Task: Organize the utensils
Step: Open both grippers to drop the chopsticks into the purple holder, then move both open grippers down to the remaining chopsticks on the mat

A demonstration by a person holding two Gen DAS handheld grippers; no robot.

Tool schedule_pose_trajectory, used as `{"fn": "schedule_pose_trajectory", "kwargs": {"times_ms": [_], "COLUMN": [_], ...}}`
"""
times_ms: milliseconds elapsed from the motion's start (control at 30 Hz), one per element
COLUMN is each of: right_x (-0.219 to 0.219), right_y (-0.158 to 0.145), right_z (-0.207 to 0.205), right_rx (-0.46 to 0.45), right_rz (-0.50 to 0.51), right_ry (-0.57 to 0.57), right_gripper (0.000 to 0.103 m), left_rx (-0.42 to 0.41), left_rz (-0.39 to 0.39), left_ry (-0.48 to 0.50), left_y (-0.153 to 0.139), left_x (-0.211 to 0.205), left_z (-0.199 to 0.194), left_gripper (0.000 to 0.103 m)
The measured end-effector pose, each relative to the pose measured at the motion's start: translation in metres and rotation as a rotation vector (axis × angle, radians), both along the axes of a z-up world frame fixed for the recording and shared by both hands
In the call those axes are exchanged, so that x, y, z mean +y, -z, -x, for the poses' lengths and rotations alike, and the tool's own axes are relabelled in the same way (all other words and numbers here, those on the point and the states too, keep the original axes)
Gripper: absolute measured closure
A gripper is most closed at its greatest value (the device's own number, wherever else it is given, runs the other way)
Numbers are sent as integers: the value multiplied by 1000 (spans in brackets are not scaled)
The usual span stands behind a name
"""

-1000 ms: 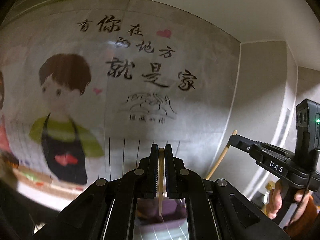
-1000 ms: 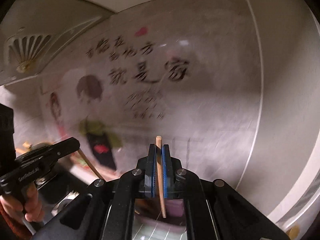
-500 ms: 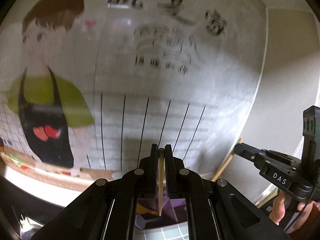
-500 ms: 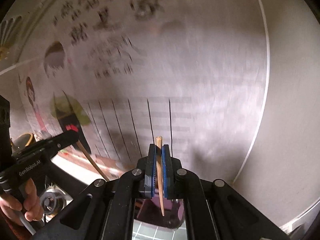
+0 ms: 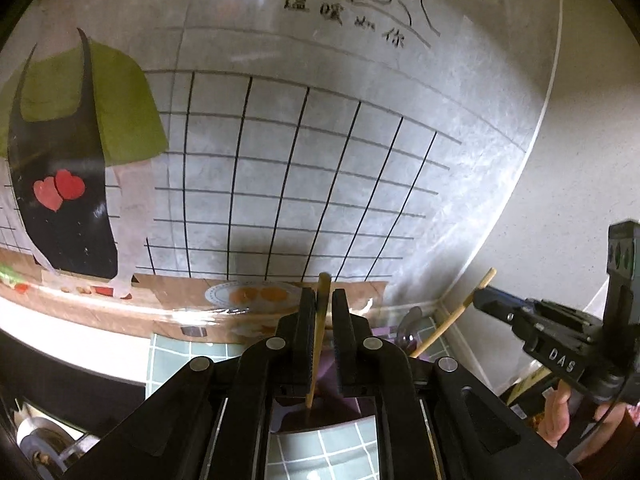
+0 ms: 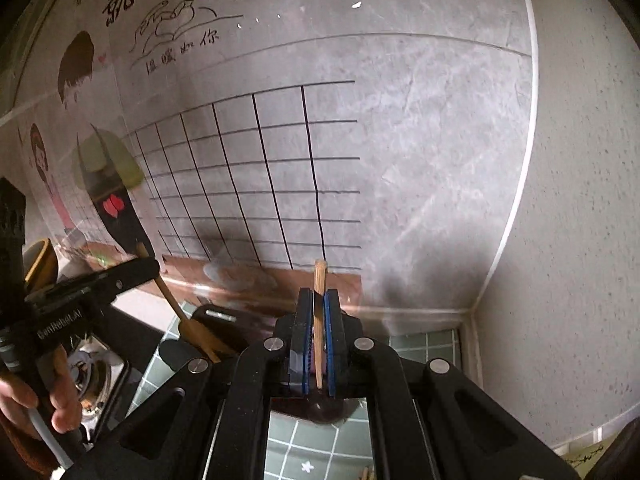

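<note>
Chopsticks sit one in each tong, both raised close to a decorated wall (image 5: 304, 184) above a green-tiled counter (image 6: 424, 344). At left, the left gripper (image 5: 320, 332) is pressed together on a flat wooden utensil (image 5: 318, 344), near upright, its lower tip over a purple holder (image 5: 320, 412). At right, the right gripper (image 6: 316, 332) pinches a round bamboo chopstick (image 6: 319, 320) between its blue pads (image 6: 331, 336), upright, top end standing above the jaws.
</note>
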State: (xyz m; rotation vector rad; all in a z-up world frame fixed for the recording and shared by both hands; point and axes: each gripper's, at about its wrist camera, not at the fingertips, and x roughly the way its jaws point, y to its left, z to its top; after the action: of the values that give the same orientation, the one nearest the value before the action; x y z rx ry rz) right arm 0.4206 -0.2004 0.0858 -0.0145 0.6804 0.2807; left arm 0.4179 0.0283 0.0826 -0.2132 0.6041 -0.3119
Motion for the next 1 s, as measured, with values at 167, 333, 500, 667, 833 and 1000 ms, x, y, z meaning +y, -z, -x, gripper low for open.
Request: {"fn": "schedule_pose_trajectory", "kwargs": {"times_ms": [167, 333, 500, 667, 833, 1000], "right_x": [1, -6, -19, -32, -48, -57], "right_y": [-12, -29, -40, -35, -13, 18], "right_z": [15, 39, 62, 97, 143, 184], "right_rx": [-41, -110, -126, -107, -87, -19], "right_rz": [47, 84, 88, 120, 164, 221], "right_ry": [-11, 25, 46, 103, 165, 238], "right_gripper": [85, 69, 69, 64, 56, 56], "left_rx": [-43, -64, -64, -14, 78, 190], "left_rz": [25, 21, 27, 32, -5, -32], "left_ry": [-20, -27, -55, -77, -61, -2], "left_y": [-21, -31, -27, -2, 42, 91], "left_x": [9, 11, 12, 3, -18, -44], "left_z": [17, 38, 67, 109, 152, 187], "left_gripper": [76, 74, 74, 74, 74, 74]}}
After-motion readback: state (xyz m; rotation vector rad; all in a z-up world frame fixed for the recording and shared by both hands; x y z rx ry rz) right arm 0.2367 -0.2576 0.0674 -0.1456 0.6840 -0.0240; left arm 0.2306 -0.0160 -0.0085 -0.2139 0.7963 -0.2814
